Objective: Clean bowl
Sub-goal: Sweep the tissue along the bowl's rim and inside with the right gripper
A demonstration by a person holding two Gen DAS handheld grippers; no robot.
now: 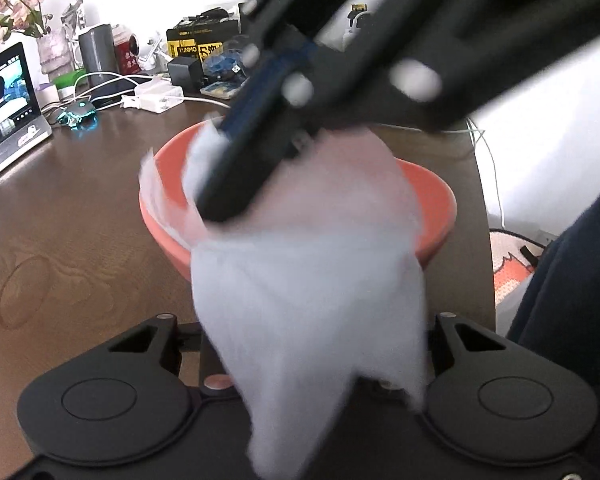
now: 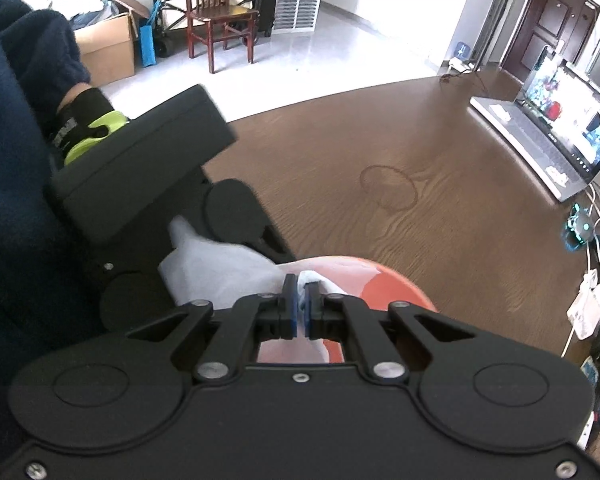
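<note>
We have the orange bowl (image 1: 172, 168) sitting on the brown table (image 1: 80, 216), toward its near edge, with a white cloth (image 1: 308, 280) draped over the rim and spilling down toward the left gripper (image 1: 312, 360); the right gripper (image 2: 300, 300) reaches into the bowl from above, its blue pads (image 2: 294, 308) pinched nearly together with a fold of the cloth between them, so we judge it to be gripping the cloth for wiping; the left one is harder to read, since the cloth hangs across where its fingers would be, and we cannot tell whether it is clamped on the bowl's rim, on the cloth, or on nothing. The step in hand looks like swabbing the inside of the bowl, and to do it well we want the right gripper to keep its pinch firm so the cloth does not slip free, and to press the bunched part against the inner wall rather than drag only the loose edge; we sweep around the curve and down to the bottom, not just across one side. The bowl is light and near the table's edge, so it may skid or tip under sideways push; we steady it with the left gripper if it has hold, and keep the strokes gentle. The laptop (image 2: 540, 144) and the cables (image 1: 112, 80) lie well apart and should not interfere.
</note>
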